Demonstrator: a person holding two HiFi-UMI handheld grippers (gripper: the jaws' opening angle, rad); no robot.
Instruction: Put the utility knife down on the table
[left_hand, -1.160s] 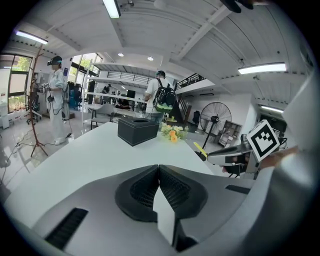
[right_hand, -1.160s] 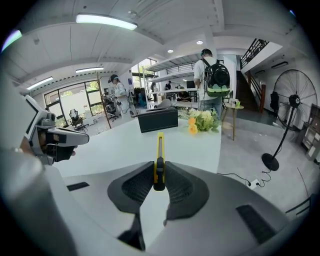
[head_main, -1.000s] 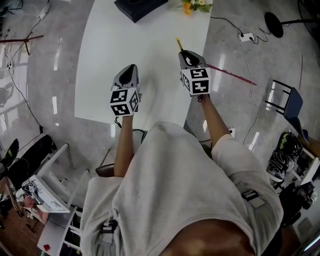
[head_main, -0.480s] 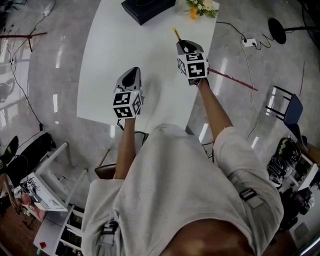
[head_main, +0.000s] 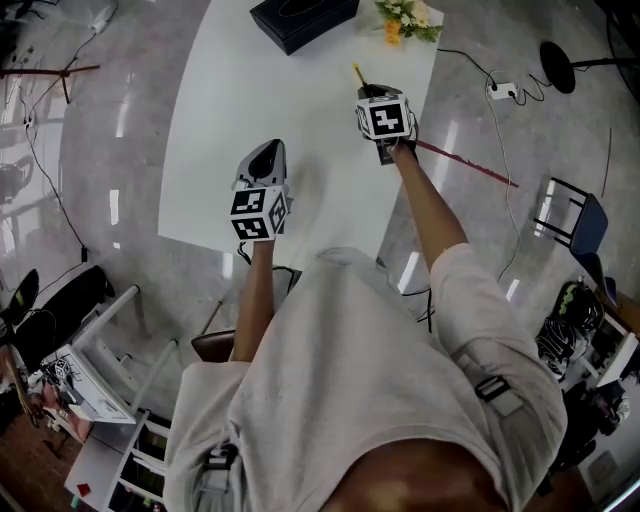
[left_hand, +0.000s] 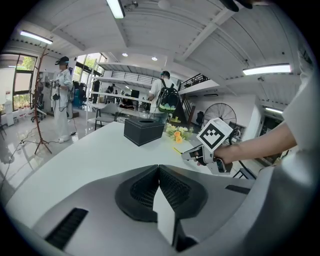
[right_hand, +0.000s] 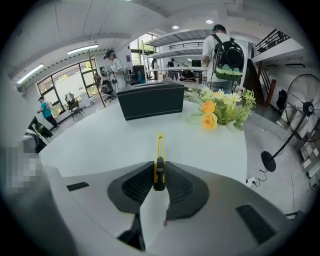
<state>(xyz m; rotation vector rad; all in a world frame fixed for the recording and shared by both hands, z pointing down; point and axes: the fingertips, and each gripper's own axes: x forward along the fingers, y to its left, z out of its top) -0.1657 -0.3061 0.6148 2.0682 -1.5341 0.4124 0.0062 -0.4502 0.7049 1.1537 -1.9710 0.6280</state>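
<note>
Over the last second the person's right arm has reached further out over the white rectangular table (head_main: 250, 110), toward the black rectangular box (head_main: 303, 18) at its far end, and it has sunk a little and tipped its nose down more steeply. The right gripper (head_main: 368, 92) is pinching the slim yellow utility knife (head_main: 356, 77) by its dark rear end. The yellow body sticks out ahead of the jaws and points toward the box, stopping well short of it. From where I stand, the knife looks to be in the air above the tabletop, on the box's near side and beside the bunch of yellow and orange flowers (head_main: 405, 18); I can't tell if its tip touches the surface.

The left gripper (head_main: 265, 158) has not moved. It hangs over the table's near part, far from the box, with its jaws pressed together on nothing.

I read this as the lowering stage: the knife is being brought down to bare table in front of the box. The release is not yet done, since the grip is firm.
</note>
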